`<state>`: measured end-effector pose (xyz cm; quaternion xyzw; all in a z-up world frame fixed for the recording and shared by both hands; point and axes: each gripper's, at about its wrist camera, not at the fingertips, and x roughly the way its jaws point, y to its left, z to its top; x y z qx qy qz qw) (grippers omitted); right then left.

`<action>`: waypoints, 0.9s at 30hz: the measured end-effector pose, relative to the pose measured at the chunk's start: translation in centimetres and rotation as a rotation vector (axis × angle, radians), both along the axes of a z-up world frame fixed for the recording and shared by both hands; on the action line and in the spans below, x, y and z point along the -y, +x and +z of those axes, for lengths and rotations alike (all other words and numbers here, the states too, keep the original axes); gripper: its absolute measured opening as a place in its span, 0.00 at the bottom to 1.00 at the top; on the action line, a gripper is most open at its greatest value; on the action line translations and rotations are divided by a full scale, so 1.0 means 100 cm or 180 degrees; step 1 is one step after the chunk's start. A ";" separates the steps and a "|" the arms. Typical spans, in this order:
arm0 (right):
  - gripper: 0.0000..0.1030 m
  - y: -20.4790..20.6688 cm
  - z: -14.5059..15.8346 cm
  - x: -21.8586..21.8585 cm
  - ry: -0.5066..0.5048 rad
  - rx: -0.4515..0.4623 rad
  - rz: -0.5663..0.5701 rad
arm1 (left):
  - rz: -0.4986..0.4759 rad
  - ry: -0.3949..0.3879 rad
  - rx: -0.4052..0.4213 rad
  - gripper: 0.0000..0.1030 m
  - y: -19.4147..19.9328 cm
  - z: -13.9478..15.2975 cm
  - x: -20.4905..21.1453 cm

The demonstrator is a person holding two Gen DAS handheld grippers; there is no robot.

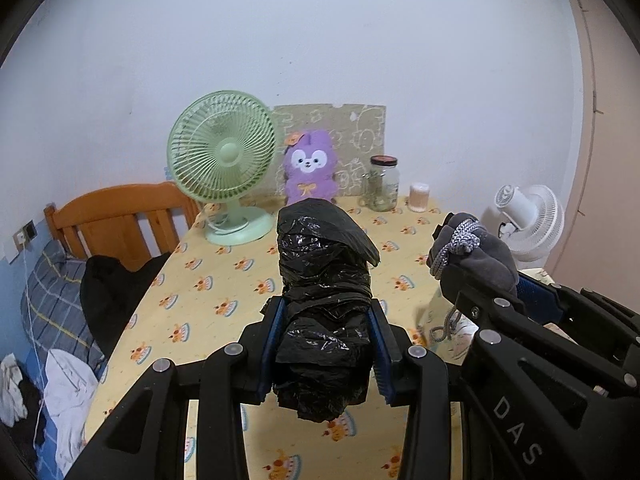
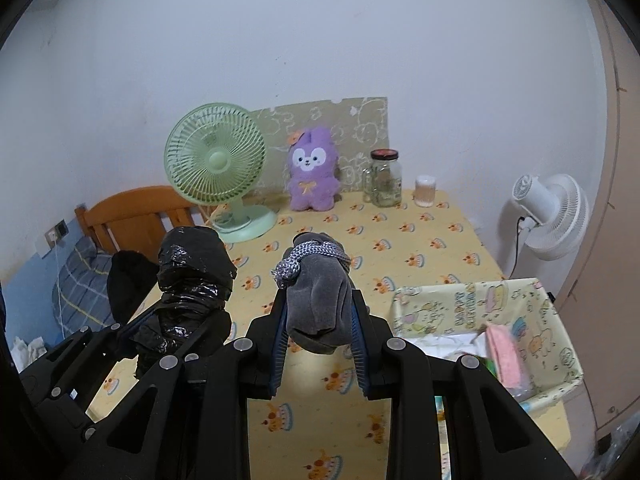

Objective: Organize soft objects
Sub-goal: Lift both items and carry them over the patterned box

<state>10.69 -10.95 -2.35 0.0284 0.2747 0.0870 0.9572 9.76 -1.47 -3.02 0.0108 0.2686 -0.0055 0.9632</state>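
Right gripper (image 2: 320, 344) jaws clamp a grey pouch (image 2: 318, 300) (cord-tied) above the table (image 2: 400, 232).

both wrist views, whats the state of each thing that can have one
left gripper: shut on the black plastic bundle, held off the table
right gripper: shut on the grey pouch, drawstring knotted
glass jar: lid on, upright
green fan: upright, blades not discernible
fabric bin: open, pink cloth inside
purple plush: sitting upright against the board

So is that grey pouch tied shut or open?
Tied shut, it seems: a grey-white cord is wound and knotted around the neck of the pouch, which the right gripper holds above the table.
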 end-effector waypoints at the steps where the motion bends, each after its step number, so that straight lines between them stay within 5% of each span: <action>1: 0.30 0.000 0.001 0.003 0.0000 0.0008 -0.0009 | -0.0013 -0.0007 0.0013 0.39 0.000 0.001 0.004; 27: 0.30 0.008 0.002 0.086 0.0020 0.0107 -0.0281 | -0.0389 0.0004 0.0015 0.39 0.023 0.001 0.083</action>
